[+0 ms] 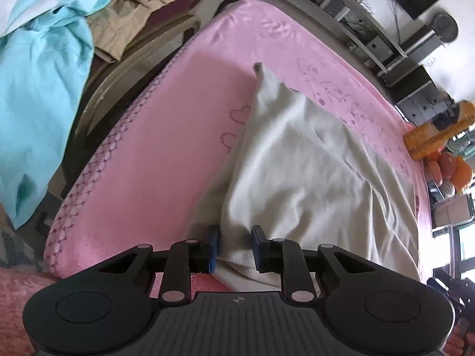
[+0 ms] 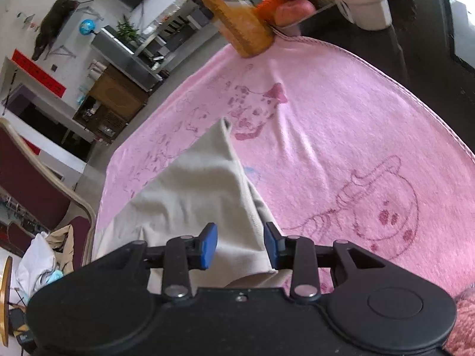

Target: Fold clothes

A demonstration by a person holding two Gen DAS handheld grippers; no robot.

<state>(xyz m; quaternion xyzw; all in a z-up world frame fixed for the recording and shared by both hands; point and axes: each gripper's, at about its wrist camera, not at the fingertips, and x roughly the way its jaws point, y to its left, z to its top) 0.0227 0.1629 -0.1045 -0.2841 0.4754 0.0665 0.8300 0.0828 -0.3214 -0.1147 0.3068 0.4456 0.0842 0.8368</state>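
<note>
- Cream garment [image 1: 311,160] is lying across the pink towel [image 1: 166,124], one pointed end reaching away from both cameras.
- Left gripper [image 1: 234,244] is standing unclenched, cloth edge between its pads, apparently unpinched.
- Right gripper [image 2: 240,244] is likewise straddling the garment's near edge, released.
- Turquoise clothing [image 1: 38,89] is hanging beside the towel.

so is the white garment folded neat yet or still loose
Still loose: the white garment lies rumpled on the pink blanket, tapering unevenly to a point, with no crisp folds.

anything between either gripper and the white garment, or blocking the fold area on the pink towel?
Nothing visible. The white garment lies right at the left gripper and right gripper, cloth between both sets of jaws. The pink towel beyond it is bare.
</note>
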